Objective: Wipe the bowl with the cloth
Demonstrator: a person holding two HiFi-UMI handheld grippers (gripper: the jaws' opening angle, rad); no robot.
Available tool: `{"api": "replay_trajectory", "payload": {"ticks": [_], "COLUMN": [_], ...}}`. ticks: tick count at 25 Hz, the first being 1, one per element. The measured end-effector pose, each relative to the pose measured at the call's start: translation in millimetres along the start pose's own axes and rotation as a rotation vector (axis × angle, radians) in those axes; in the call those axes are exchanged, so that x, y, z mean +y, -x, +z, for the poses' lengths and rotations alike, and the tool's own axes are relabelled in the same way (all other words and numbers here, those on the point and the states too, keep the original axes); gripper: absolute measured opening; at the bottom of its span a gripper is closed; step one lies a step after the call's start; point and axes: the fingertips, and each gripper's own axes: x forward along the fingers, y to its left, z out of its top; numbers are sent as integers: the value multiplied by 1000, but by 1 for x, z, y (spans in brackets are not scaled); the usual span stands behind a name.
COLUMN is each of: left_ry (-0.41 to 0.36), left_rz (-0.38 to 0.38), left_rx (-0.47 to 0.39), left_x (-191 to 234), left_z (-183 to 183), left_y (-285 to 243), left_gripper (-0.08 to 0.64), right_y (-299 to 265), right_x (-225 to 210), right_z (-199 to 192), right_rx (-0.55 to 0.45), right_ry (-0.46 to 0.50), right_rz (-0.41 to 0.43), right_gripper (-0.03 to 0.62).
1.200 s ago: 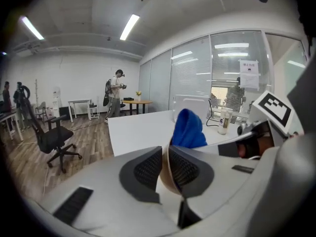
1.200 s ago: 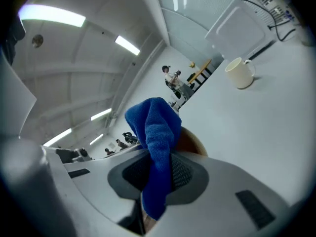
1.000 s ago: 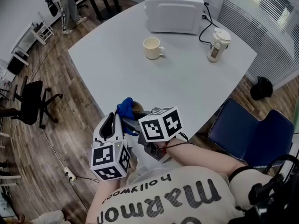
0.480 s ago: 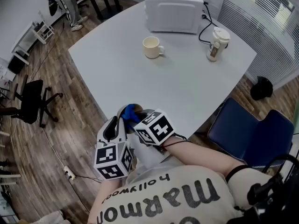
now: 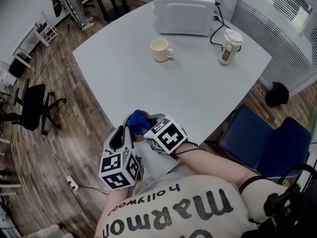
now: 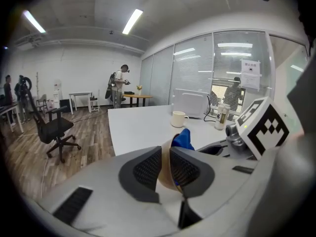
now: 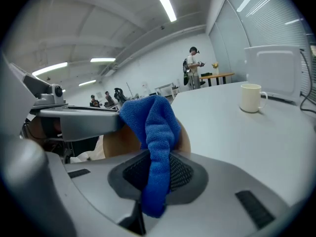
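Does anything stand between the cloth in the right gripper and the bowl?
Nothing visible does. The right gripper is shut on the cloth, the left gripper is shut on the rim of the bowl, and the cloth appears to rest right against the bowl.

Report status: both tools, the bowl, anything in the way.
Left tool shut on bowl rim. Right tool shut on blue cloth, bunched against bowl. Both at table near edge; mug far off, nothing in the way.
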Motion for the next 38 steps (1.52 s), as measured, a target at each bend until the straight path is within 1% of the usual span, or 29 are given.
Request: {"api": "replay_trajectory", "payload": {"ticks": [3,8,10,13,16,18,20,22,24,27,29,31,33,35,36,38], "left_ry": [3,7,21,46,45,68,111,156,193,222,223,214,204,193,191,203], "left_rz": [7,11,19,22,35,52,68,80,89,103,112,104,70,36,23,7], "left_rx": [9,5,1,3,-2,-2,1,-1,-9,-24,-42,-73,-116,-156,-171,-181], "left_x": [0,1,4,7,7,11,17,21,24,26,24,18,4,-12,-18,-26], "left_z": [-5,-8,-9,-10,-11,-12,-14,-15,-14,-11,-7,1,13,23,27,29], "left_y": [0,2,3,3,5,7,8,7,7,7,8,10,11,12,13,13], "left_gripper": [51,51,51,54,54,54,54,51,41,29,26,23,25,35,41,43], "right_y": [3,13,17,21,28,33,39,48,61,82,90,88,80,75,74,72], "right_x": [-7,-13,-17,-22,-25,-28,-31,-31,-27,-10,6,23,32,33,32,28], "right_z": [-4,-2,-1,-1,2,6,11,23,41,71,82,79,70,63,61,57], "right_rx": [9,-3,-7,-11,-22,-32,-58,-109,-190,-333,-384,-371,-336,-325,-326,-331], "right_ry": [6,49,65,53,48,52,25,-30,-83,-168,-214,-213,-182,-179,-197,-267], "right_rz": [-11,-67,-86,-81,-91,-111,-118,-93,-41,90,177,217,208,185,181,185], "right_gripper": [64,64,64,64,64,64,64,64,64,64,64,64,64,64,64,64]}}
